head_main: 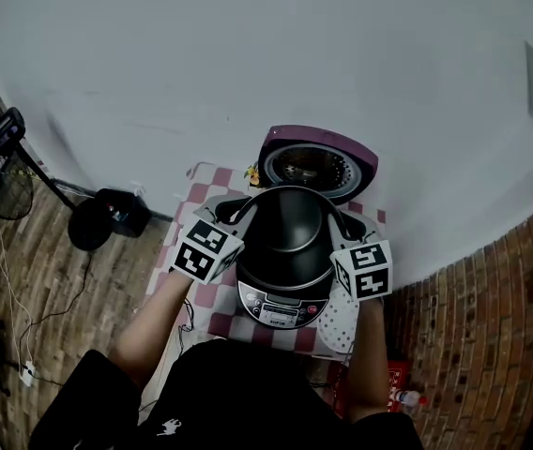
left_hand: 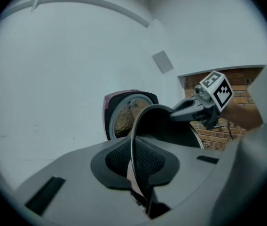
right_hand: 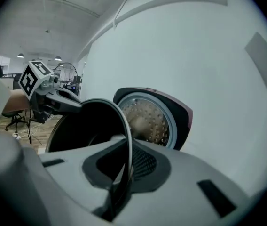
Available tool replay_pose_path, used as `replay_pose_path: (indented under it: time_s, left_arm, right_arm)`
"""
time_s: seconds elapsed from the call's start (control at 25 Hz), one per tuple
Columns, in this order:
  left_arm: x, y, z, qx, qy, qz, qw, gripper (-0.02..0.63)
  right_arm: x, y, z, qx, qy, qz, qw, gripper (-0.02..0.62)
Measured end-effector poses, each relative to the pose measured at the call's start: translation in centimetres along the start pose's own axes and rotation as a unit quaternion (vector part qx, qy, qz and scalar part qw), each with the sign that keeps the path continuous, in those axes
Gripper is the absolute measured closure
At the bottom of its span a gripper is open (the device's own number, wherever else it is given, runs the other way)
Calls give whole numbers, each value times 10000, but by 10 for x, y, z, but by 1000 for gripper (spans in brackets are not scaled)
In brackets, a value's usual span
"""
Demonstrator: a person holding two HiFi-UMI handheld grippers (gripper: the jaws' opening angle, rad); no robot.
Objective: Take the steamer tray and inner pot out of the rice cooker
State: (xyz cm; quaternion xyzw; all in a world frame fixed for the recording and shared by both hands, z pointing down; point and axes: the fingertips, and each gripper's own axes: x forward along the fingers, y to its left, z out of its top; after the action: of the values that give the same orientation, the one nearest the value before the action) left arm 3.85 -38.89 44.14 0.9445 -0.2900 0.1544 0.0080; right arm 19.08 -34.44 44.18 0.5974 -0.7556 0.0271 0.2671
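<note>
Both grippers are clamping the inner pot (head_main: 290, 223) right now. The left gripper (head_main: 244, 206) is biting the rim at the pot's 9 o'clock and the right gripper (head_main: 338, 223) is biting it at 3 o'clock. Each gripper view is showing the thin metal edge squeezed between dark ribbed pads (left_hand: 117, 157), so both jaws are closed on the rim with no slack showing. Two opposite grips are making sense here: the pot is wide and smooth, and I judge that a single pinch would be letting it swing. It is hanging roughly level, directly over the rice cooker (head_main: 281, 309). It looks already raised out of the body rather than seated in it, though how far it is clearing the opening is hard to tell from above. The lid (head_main: 318, 162) is standing open at 12 o'clock, leaving the way up free. The pot itself is looking dark and glossy, round, with a pale rolled lip, and it is appearing empty inside. A white perforated piece, which I take for the steamer tray (head_main: 342, 322), is lying on the checked cloth (head_main: 205, 298) at about 5 o'clock of the cooker, just beside it and seemingly out already.
</note>
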Motion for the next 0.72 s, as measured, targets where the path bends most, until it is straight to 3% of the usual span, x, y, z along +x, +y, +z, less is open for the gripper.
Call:
replay_pose_path:
  time_s: [0.4, 0.72]
  left_arm:
    - [-52, 42, 13, 171, -305, 430, 9985, 579]
    - [-103, 88, -12, 107, -205, 1053, 9942, 578]
  right_arm:
    - [11, 40, 53, -246, -494, 158, 9984, 571]
    - [47, 98, 82, -447, -658, 616, 9949, 571]
